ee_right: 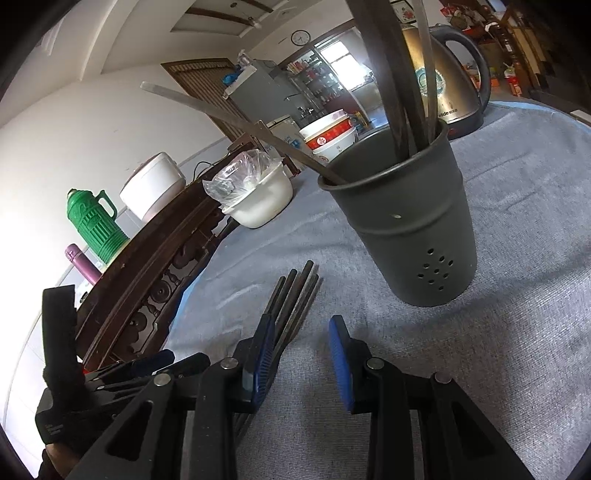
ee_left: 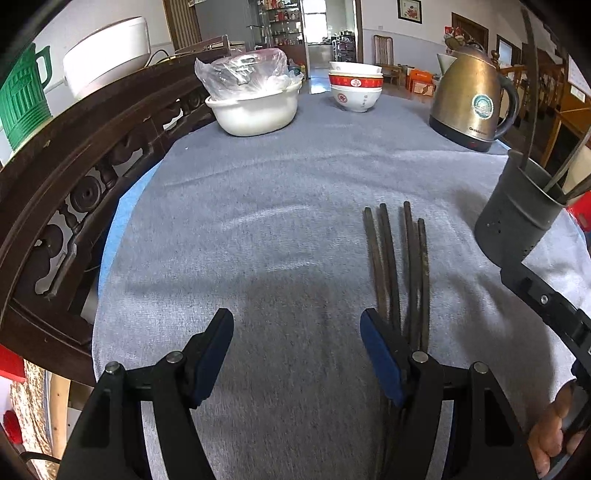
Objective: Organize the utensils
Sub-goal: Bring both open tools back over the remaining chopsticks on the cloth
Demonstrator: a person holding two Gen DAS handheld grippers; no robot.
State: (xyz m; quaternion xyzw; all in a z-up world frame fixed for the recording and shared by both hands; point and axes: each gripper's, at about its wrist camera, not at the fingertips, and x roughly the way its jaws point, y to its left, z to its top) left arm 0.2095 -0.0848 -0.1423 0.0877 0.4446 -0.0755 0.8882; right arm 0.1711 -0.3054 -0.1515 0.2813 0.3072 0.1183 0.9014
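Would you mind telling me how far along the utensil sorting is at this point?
Partly done: several utensils already stand in the dark holder. Nothing is in hand; the left gripper and right gripper both have open, empty jaws. Left to do: four dark chopsticks lie on the grey cloth beside the holder, not yet picked up.

Daylight is admitted from the far doorway [ee_left: 314,22] and a window [ee_right: 341,55], where highlights are blown out. A soft shadow is cast across the near edge of the grey cloth [ee_left: 258,229]; the chopsticks [ee_left: 399,258] are slightly smeared. Strong barrel distortion and black vignetting are seen at all corners.
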